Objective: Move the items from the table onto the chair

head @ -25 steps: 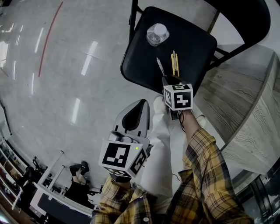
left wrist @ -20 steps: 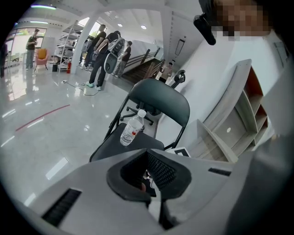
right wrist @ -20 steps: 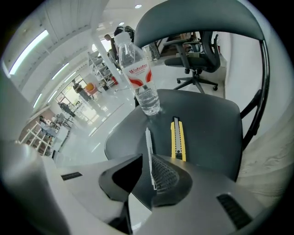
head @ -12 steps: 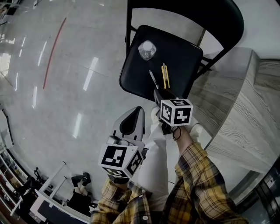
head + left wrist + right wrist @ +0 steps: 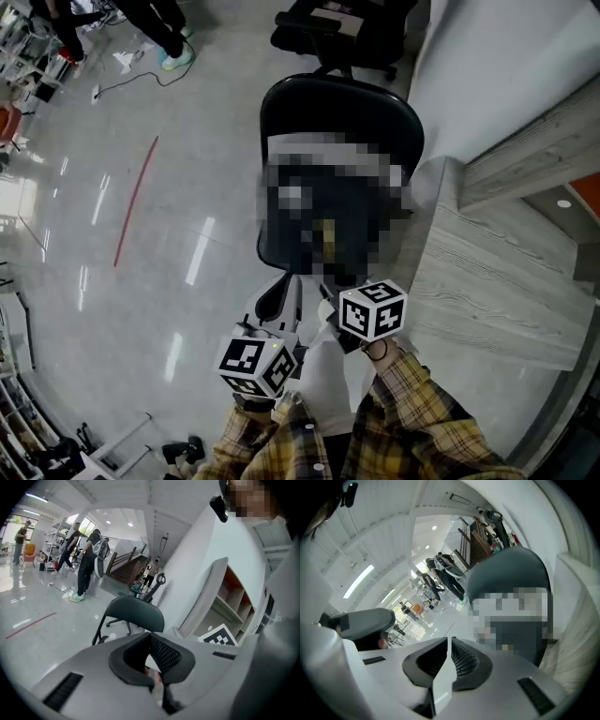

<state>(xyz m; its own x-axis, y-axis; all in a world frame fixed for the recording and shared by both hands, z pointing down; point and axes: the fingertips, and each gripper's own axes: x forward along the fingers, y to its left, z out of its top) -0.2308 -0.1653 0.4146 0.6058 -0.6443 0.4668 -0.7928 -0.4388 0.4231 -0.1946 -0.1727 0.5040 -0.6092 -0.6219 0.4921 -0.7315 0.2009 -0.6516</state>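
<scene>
A black folding chair (image 5: 337, 117) stands on the floor beside the grey wood table (image 5: 487, 281). A mosaic patch covers its seat, so the things on it do not show. My right gripper (image 5: 330, 289) hovers at the seat's near edge, its marker cube just behind it. Its jaws are closing, the tips almost together (image 5: 449, 640), with nothing between them. My left gripper (image 5: 279, 298) hangs lower left of the seat, shut and empty (image 5: 150, 635). The chair's backrest (image 5: 136, 613) rises beyond the left jaws and also shows (image 5: 508, 573) beyond the right ones.
The table's bare top runs along the right. A black office chair (image 5: 337, 28) stands behind the folding chair. People (image 5: 86, 559) stand far off in the hall. A red line (image 5: 136, 202) marks the floor at left. Open shelves (image 5: 234, 602) stand by the wall.
Both grippers have drawn back from the chair seat toward the person. The head view has tipped up, so more of the room shows.
</scene>
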